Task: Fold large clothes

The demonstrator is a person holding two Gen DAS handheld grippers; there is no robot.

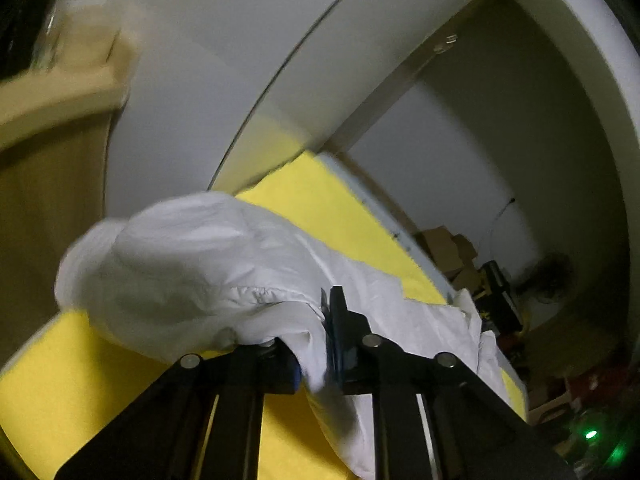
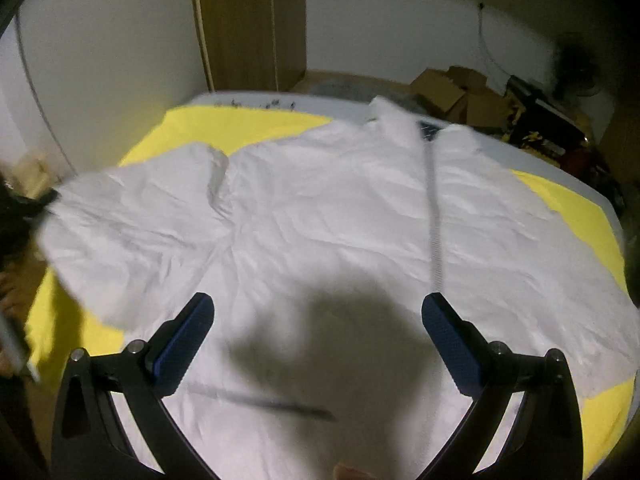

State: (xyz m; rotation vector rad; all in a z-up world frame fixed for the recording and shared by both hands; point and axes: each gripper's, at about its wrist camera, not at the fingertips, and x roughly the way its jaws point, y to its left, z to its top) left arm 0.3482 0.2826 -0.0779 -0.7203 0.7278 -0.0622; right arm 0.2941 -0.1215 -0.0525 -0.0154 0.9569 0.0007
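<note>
A white jacket lies spread front-up over a yellow sheet on the bed, its zipper running from the collar at the far side toward the near edge. The right gripper hangs over the jacket's near part with its jaws wide apart and nothing between them; its shadow falls on the cloth below. The left gripper is closed tight on a bunch of the jacket's fabric at the sleeve, which billows up off the sheet to the left of the jaws. Cardboard boxes sit beyond the bed's far right.
</note>
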